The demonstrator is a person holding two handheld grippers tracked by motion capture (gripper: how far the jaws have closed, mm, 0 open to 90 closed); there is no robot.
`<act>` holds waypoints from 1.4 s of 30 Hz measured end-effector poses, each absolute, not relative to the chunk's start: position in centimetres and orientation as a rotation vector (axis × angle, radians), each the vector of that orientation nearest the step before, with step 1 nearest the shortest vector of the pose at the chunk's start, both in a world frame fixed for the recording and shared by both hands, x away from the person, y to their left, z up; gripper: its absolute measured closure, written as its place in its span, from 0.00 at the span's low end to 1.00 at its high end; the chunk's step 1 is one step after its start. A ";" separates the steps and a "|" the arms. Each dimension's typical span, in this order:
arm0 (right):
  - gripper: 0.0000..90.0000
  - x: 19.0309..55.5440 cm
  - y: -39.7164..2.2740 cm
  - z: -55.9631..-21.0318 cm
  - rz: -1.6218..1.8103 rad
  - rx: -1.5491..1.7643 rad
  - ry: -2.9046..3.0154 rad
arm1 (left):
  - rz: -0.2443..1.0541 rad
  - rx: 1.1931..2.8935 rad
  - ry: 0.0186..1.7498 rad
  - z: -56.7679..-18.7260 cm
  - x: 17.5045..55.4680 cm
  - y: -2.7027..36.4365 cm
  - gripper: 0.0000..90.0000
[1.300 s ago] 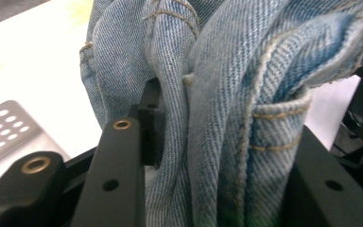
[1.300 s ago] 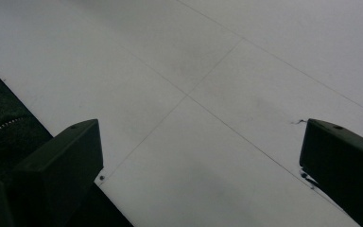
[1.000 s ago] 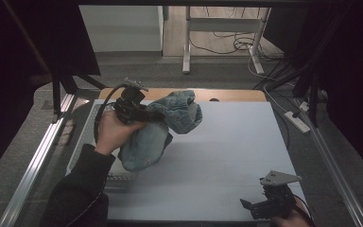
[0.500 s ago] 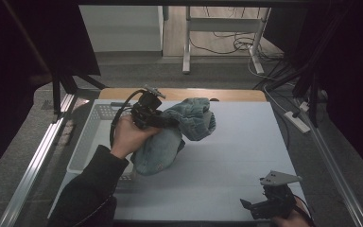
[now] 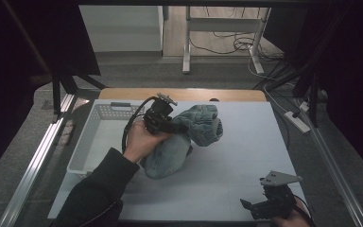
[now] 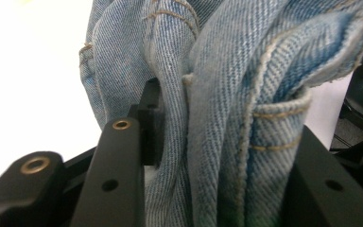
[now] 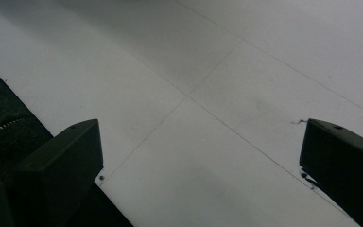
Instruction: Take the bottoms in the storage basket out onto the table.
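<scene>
Nearest, at five o'clock, the right gripper [image 5: 254, 208] idles with jaws spread over bare counter [image 5: 246, 156]. Farther, at centre, the left gripper [image 5: 177, 126] pinches bunched jeans [image 5: 189, 137], their length trailing toward seven o'clock; the basket [image 5: 87, 151] waits at nine.

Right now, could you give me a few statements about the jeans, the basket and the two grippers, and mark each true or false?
1. The left gripper is clamped on the jeans. True.
2. The jeans lie inside the basket. False: they are held over the table, right of the basket.
3. The right gripper holds a sock. False: its jaws stand open with nothing between them.
4. The right gripper is at the near right corner of the table. True.
5. The jeans are black. False: they are light blue denim.
</scene>
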State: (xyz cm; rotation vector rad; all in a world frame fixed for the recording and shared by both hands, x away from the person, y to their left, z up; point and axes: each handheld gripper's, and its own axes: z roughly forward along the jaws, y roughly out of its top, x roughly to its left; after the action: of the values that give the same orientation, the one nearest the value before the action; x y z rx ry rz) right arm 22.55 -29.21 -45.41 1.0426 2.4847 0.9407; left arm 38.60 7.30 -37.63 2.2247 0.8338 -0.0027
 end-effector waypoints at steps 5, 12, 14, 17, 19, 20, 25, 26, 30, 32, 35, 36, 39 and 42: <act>0.01 22.5 -29.2 -45.4 0.937 1.041 2.487 | -0.006 2.224 0.842 -38.7 38.8 6.5 0.68; 0.01 22.5 -29.2 -45.4 0.933 1.038 2.491 | -0.022 2.230 0.844 -39.9 39.1 5.7 0.68; 0.01 22.5 -29.2 -45.4 0.936 1.037 2.490 | -0.024 2.233 0.844 -40.3 39.1 5.4 0.68; 0.01 22.5 -29.2 -45.4 0.936 1.036 2.490 | -0.017 2.239 0.852 -40.8 39.1 5.1 0.68; 0.01 22.5 -29.2 -45.4 0.936 1.036 2.491 | -0.016 2.253 0.857 -41.3 39.3 4.9 0.68; 0.01 22.5 -29.2 -45.4 0.936 1.035 2.492 | -0.016 2.255 0.859 -41.4 39.3 4.8 0.68; 0.01 22.5 -29.1 -45.4 0.936 1.032 2.491 | -0.015 2.285 0.885 -42.6 39.7 4.4 0.68; 0.01 22.5 -29.1 -45.4 0.936 1.032 2.491 | -0.010 2.287 0.894 -42.8 39.7 4.4 0.68; 0.01 22.5 -29.1 -45.4 0.937 1.033 2.491 | -0.003 2.306 0.914 -43.5 40.0 4.3 0.67; 0.01 22.5 -29.1 -45.4 0.937 1.031 2.492 | -0.004 2.310 0.923 -43.8 40.2 4.4 0.67; 0.01 22.5 -29.1 -45.4 0.933 1.029 2.494 | 0.006 2.330 0.931 -44.5 40.5 4.4 0.66; 0.01 22.5 -29.1 -45.4 0.936 1.028 2.494 | 0.006 2.332 0.933 -44.6 40.5 4.4 0.66; 0.01 22.5 -29.1 -45.4 0.937 1.028 2.493 | 0.003 2.326 0.941 -45.0 40.6 4.4 0.65; 0.01 22.5 -29.1 -45.4 0.934 1.026 2.495 | -0.005 2.319 0.949 -45.2 40.8 4.6 0.64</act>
State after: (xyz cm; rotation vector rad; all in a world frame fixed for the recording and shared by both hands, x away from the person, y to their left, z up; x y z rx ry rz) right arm 22.50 -29.13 -45.42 1.0259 2.4947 0.9340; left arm 40.78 4.56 -45.24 2.3192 0.9490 -0.0048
